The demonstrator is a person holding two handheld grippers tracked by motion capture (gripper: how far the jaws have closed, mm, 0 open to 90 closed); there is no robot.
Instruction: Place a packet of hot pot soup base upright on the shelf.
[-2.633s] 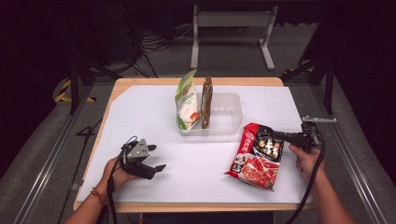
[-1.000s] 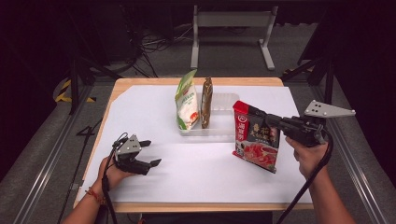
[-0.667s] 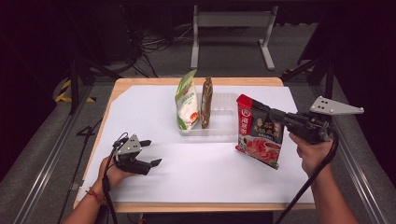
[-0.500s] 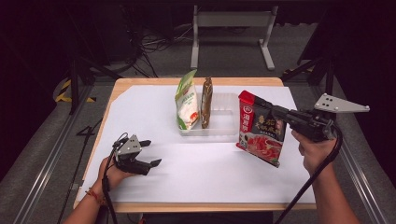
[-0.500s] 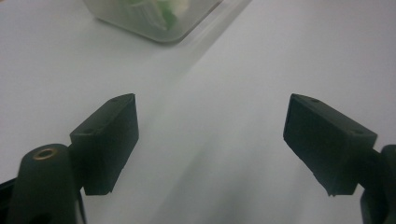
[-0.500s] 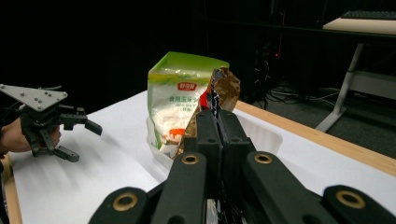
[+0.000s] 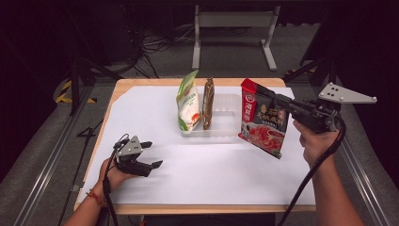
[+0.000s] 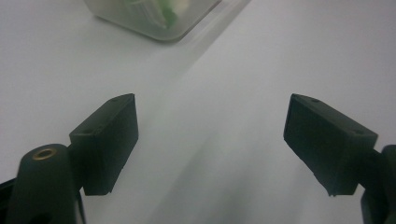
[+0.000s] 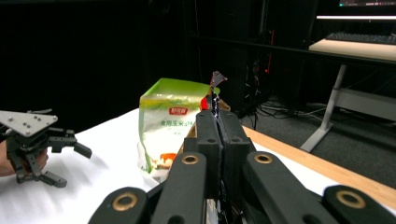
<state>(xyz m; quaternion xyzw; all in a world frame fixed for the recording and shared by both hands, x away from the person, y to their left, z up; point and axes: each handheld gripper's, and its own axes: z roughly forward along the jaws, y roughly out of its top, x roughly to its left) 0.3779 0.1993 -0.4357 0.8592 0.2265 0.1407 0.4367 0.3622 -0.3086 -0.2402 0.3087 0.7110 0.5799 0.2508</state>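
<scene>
Two tools work over a table [image 7: 141, 108] covered in white. At upper centre of the high view a clear tray [image 7: 226, 117] holds a green pouch [image 7: 188, 101] and a brown pouch [image 7: 208, 102], both standing on edge. To its right a red pouch [image 7: 263, 123] hangs in the air, off the table, pinched at its upper right edge by the right tool [image 7: 278, 100], whose jaws are clamped tight on it. The pouch looks light and soft, with slick film that could slip or swing; the stiff sealed edge is probably the best place to grip. At lower left the left tool [image 7: 151, 154] rests low over the table, jaws wide, with nothing between them.
</scene>
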